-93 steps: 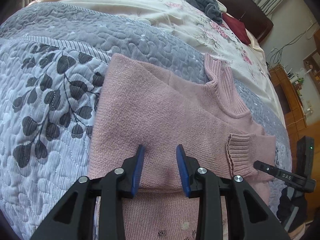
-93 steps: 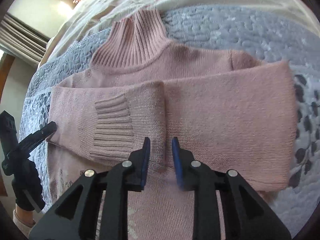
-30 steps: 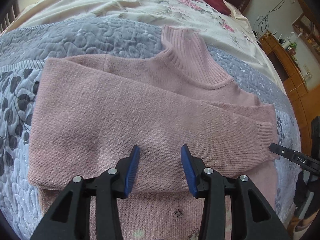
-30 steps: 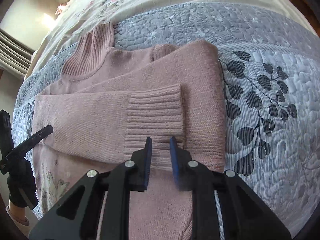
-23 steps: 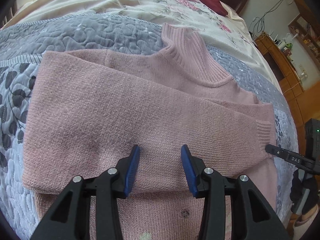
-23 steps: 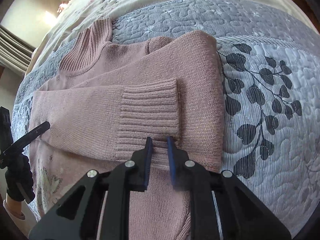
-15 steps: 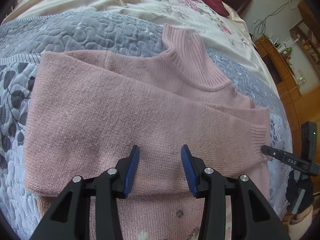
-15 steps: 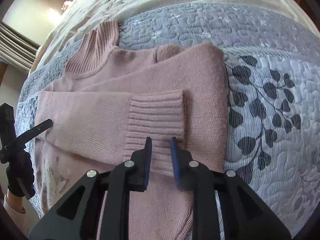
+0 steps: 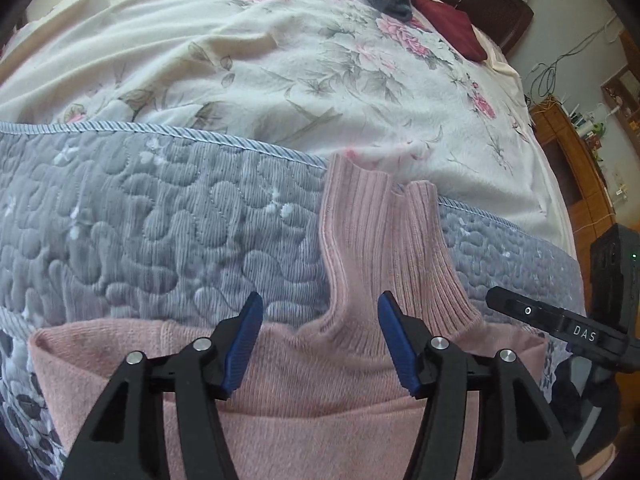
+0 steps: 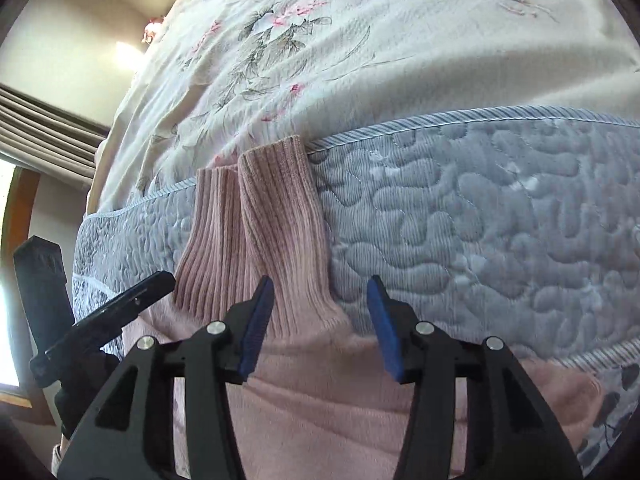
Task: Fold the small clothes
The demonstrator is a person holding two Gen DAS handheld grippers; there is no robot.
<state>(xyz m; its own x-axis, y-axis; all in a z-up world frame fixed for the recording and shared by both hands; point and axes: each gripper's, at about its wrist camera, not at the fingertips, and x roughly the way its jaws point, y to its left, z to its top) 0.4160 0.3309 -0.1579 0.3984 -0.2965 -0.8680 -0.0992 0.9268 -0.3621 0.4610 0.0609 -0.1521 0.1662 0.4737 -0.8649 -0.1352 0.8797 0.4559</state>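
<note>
Gripping the shoulder edge evenly matters now — the pink knitted turtleneck sweater [image 9: 360,364] lies low-centre in both frames on the grey quilted bedspread [image 9: 160,232], left gripper [image 9: 320,344] and right gripper [image 10: 318,328] both wide, empty.

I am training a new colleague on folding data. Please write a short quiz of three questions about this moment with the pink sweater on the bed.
1. True or false: both grippers are open and hold no cloth.
2. Where does the ribbed collar of the pink sweater point? A) toward the floral sheet; B) toward the cameras; C) it is folded under the body.
3. Fill in: the sweater lies on a grey ______ cover.

Key
1. True. The left gripper and the right gripper each show a wide gap between the blue pads.
2. A. The collar's end lies just over the corded edge of the grey quilted cover.
3. quilted
</note>
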